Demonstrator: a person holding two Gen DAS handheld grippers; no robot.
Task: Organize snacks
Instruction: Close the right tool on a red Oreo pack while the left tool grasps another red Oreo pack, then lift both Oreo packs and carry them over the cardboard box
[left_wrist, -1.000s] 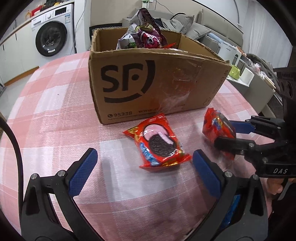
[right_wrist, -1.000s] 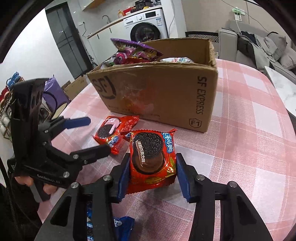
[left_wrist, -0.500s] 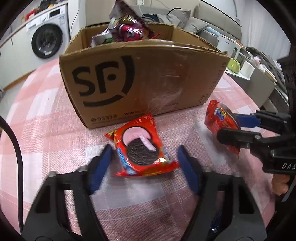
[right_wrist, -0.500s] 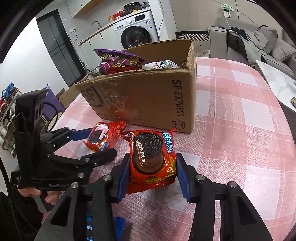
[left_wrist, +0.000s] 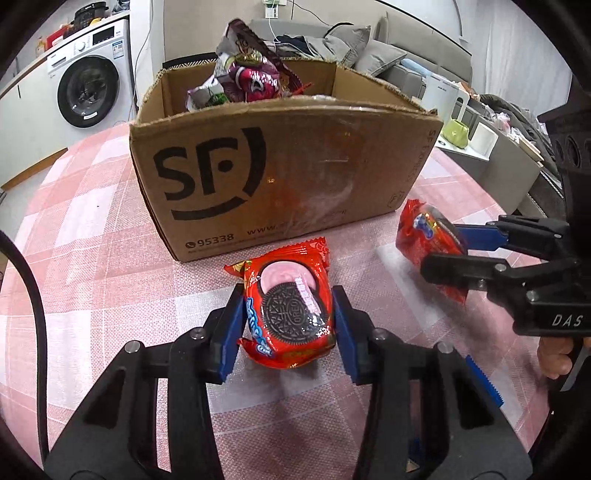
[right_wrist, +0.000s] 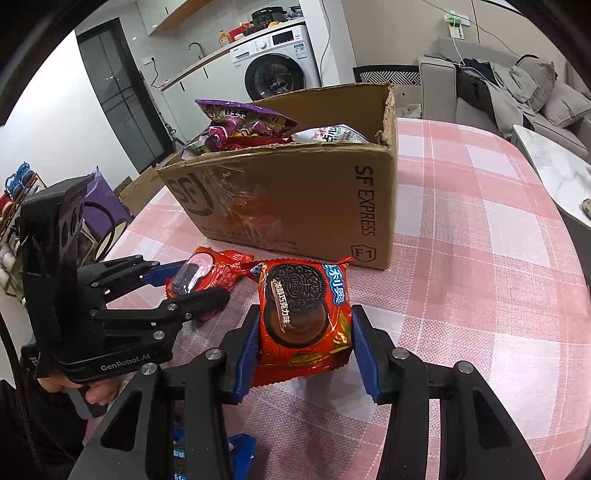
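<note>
Gripping two red cookie packs, left claw (left_wrist: 288, 321) and right claw (right_wrist: 304, 343) each clamp one beside one box (left_wrist: 295, 177).

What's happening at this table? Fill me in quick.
A person is sorting snacks with a handheld claw in each hand. The left claw has just closed on a red cookie pack with pink filling. The right claw is shut on a red chocolate cookie pack. Both packs sit low over the pink checked tablecloth, just in front of the cardboard box, which already holds other snack bags.
</note>
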